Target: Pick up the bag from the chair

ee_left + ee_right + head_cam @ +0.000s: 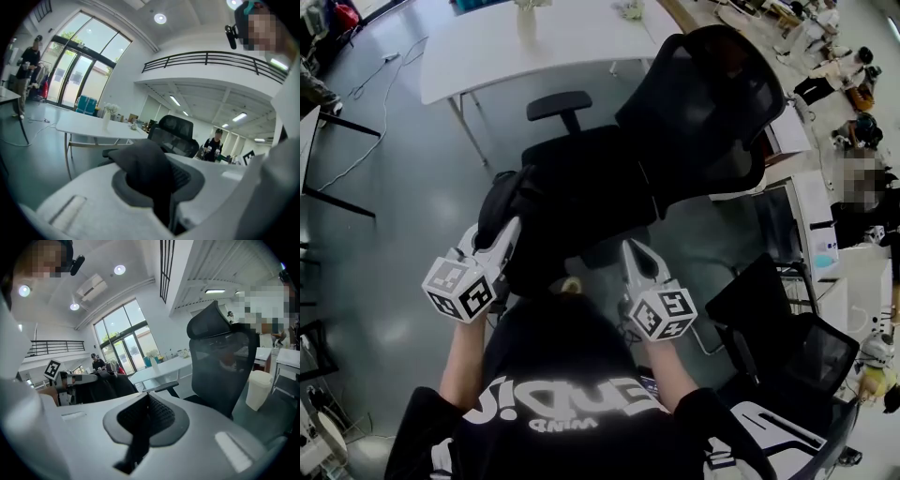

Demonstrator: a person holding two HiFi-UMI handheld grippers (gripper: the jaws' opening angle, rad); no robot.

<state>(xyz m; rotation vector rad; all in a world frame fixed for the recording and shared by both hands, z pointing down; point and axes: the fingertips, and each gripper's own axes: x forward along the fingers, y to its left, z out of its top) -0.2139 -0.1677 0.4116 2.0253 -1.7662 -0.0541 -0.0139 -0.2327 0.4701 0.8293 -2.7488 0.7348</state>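
Grip status: left gripper [508, 232] jaws nearly together, clamped on a fold of dark fabric that bulges up between them. That fabric is the bag [140, 165]. Right gripper [634, 251] jaws together, nothing visible between them.

In the right gripper view the bag hangs as a black mass straight off the left gripper's tips, off to the side of the chair [703, 103] and apparently not resting on it. In the head view it's black on black against the seat [591, 178], so I can't confirm a gap there.

Both grippers sit just ahead of the person, near the seat's front edge. The backrest is beyond them and the white table [544, 42] further out.

Step, my read: the pick is made and this is the lift-off. Next move calls for a firm clamp while the bag is raised clear of the seat and armrest [558, 105]. It's a one-sided hold on loose fabric, so slip is the risk — the right gripper is free to take a second hold.
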